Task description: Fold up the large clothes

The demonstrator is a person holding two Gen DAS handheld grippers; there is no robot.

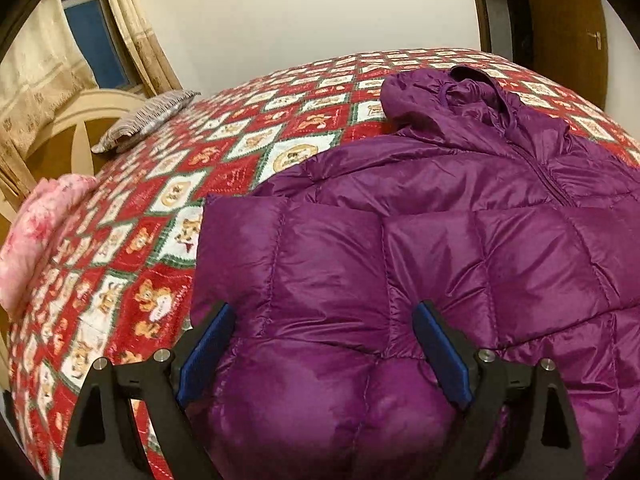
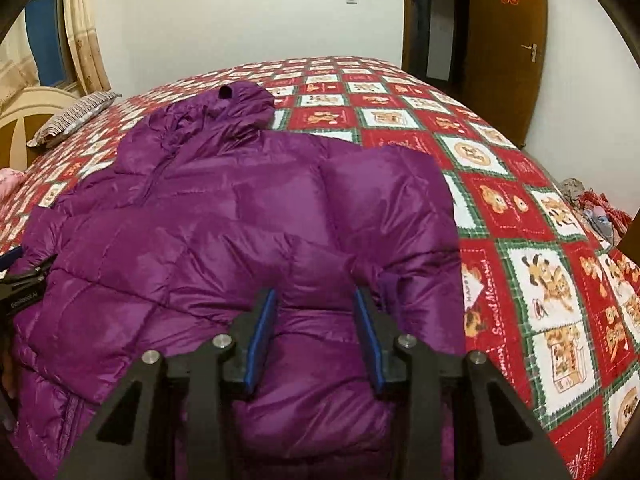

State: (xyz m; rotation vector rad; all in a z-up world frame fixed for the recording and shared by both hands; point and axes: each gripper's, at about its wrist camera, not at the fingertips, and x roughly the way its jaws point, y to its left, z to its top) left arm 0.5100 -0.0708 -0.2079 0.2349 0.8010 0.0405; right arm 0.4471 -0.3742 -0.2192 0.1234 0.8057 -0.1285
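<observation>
A purple quilted puffer jacket (image 1: 420,248) with a hood (image 1: 452,92) lies on the bed, front up, both sleeves folded in across the body. It also shows in the right wrist view (image 2: 224,216), hood (image 2: 236,108) at the far end. My left gripper (image 1: 322,316) is open, its blue pads either side of the jacket's near left part. My right gripper (image 2: 316,304) is open over the folded sleeve (image 2: 320,268) at the jacket's near right; the padding bulges between its fingers. The left gripper shows at the left edge of the right wrist view (image 2: 24,280).
The bed has a red, white and green patterned blanket (image 1: 224,152) (image 2: 500,208). A striped pillow (image 1: 148,118) lies at the headboard (image 1: 68,120), pink bedding (image 1: 36,232) at the left. A wooden door (image 2: 508,40) stands beyond. Clutter (image 2: 596,208) lies at the bed's right edge.
</observation>
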